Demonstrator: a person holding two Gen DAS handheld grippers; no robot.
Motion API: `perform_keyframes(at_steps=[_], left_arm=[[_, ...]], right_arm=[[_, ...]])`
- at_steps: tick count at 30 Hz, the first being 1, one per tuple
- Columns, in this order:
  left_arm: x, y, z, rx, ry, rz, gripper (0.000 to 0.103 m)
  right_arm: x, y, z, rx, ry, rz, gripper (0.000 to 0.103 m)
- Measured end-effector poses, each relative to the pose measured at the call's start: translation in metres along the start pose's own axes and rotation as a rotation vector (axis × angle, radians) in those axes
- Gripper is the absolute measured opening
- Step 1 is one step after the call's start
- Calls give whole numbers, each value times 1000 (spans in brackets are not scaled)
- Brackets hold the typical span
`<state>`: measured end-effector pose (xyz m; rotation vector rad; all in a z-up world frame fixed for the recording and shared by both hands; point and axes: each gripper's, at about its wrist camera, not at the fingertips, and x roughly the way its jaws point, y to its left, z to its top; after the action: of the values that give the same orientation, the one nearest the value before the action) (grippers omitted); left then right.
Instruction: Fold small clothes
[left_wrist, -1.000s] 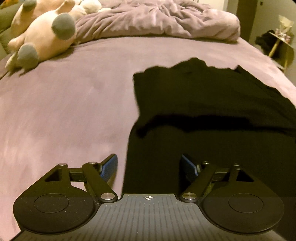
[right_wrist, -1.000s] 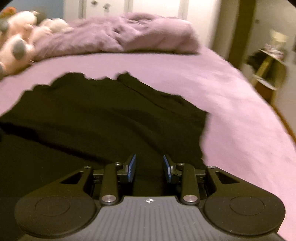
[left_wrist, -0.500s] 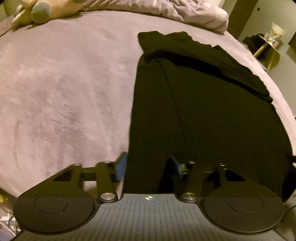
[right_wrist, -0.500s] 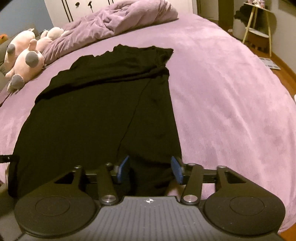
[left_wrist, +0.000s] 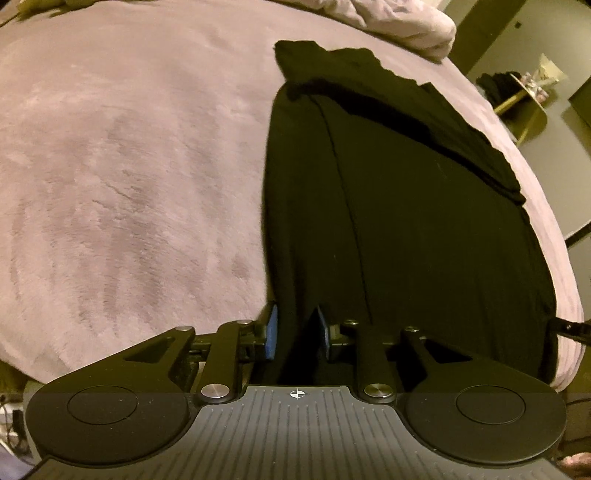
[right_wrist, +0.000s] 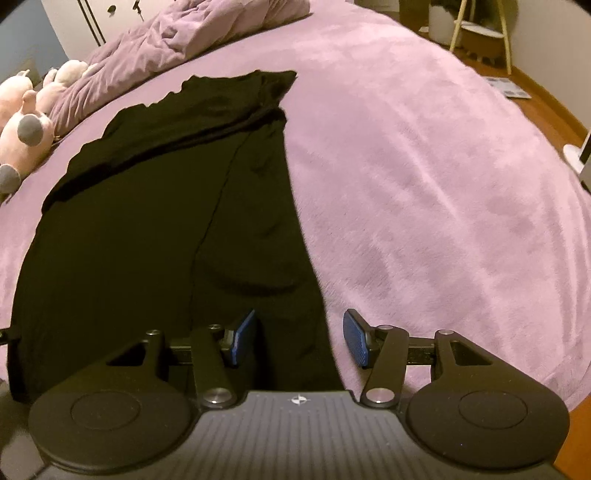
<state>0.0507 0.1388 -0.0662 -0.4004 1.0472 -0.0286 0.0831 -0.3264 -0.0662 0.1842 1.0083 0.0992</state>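
A black garment (left_wrist: 406, 221) lies flat on the purple bed, its far end folded over; it also shows in the right wrist view (right_wrist: 166, 206). My left gripper (left_wrist: 295, 334) sits at the garment's near left corner, its blue pads nearly closed with black cloth between them. My right gripper (right_wrist: 300, 341) is open at the garment's near right corner, with the cloth edge lying between its spread fingers. The tip of the right gripper shows at the right edge of the left wrist view (left_wrist: 572, 328).
The purple bedspread (right_wrist: 424, 166) runs wide to both sides. A rumpled duvet (right_wrist: 207, 26) lies at the bed's far end, with pink plush toys (right_wrist: 26, 129) at the far left. A gold-legged side table (left_wrist: 528, 92) stands beyond the bed, above wooden floor (right_wrist: 554, 107).
Both grippers pulled back from the folded far end to the garment's near edge. The left one has narrowed around the corner cloth; the right one has opened wider.
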Motion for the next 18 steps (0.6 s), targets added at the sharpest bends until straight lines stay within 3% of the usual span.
perform_keyframes(at_steps=[2,7,12,13,18], left_arm=[[0,0,1,0,10,-3,13],[1,0,3,14,24,-24,9],[-1,1,7,-10,39,-65,8],[-2,1,8,-18,40,-86,8],[-16,-7,18,-63,20,-222,8]], right_arm=[[3,-1,1,-6,10,-8,52],[4,-9,1,-6,19,-2,50],[8,-8,-1,-64,43,10,24],[7,-8,1,-71,53,32,9],[8,-16,13,31,109,161,5]])
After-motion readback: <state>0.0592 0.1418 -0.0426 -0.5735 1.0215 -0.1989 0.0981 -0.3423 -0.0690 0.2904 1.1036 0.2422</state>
